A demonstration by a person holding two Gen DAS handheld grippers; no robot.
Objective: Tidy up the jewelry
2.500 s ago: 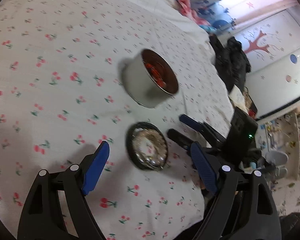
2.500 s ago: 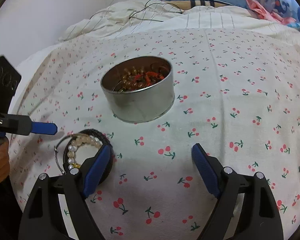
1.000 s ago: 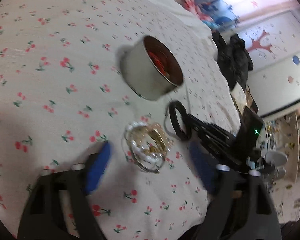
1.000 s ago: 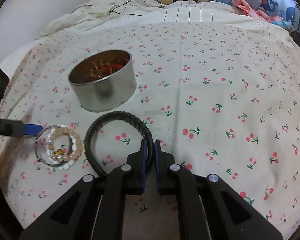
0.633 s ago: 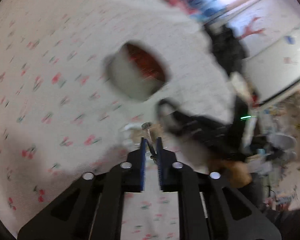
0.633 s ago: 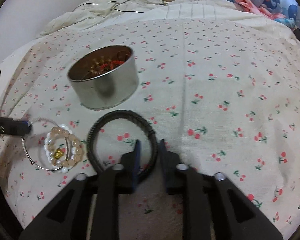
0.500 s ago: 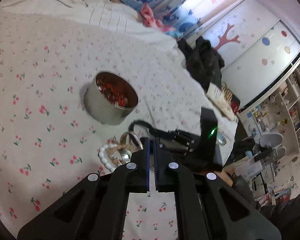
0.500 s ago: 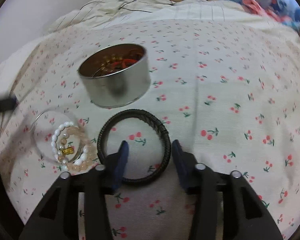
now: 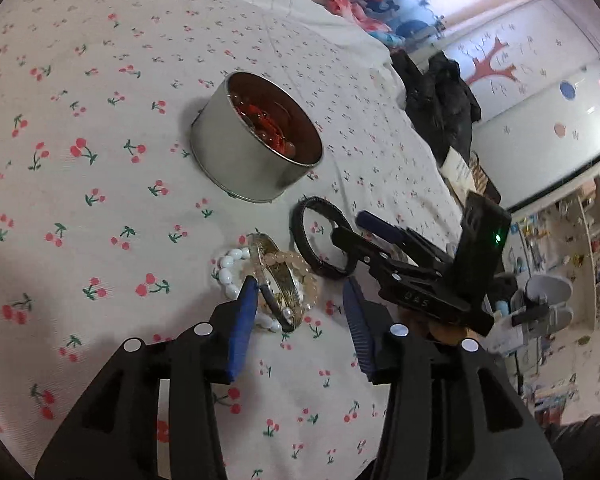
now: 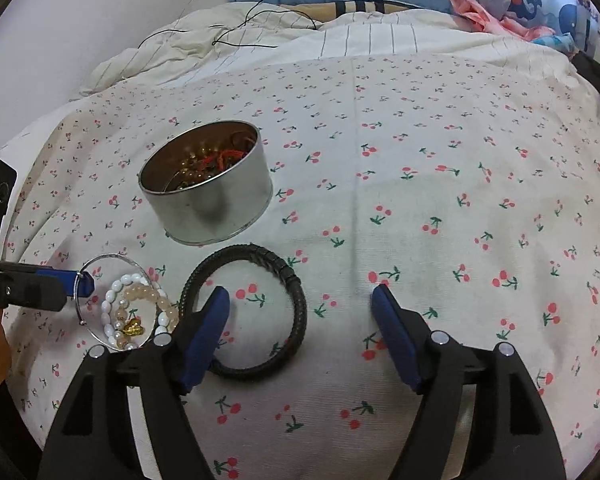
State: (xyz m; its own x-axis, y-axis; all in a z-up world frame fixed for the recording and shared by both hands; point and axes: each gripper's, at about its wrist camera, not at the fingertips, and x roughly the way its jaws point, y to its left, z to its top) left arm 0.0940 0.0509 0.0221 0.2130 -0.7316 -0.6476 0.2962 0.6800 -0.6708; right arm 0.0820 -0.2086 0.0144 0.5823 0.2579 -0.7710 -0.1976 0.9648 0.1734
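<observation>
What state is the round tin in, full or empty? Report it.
Partly filled: the open, lidless tin stands upright on the cherry-print sheet, with red cord and beads showing inside.

The near arc of the black bracelet (image 10: 252, 308) is covered by a blue pad; the tin's (image 10: 208, 204) tangled contents perhaps include beads.

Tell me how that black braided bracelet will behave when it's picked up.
The black braided bracelet lies flat as an open ring, so it probably holds its shape. The thick braid should grip, not slip. It looks light and unlikely to roll.
</observation>
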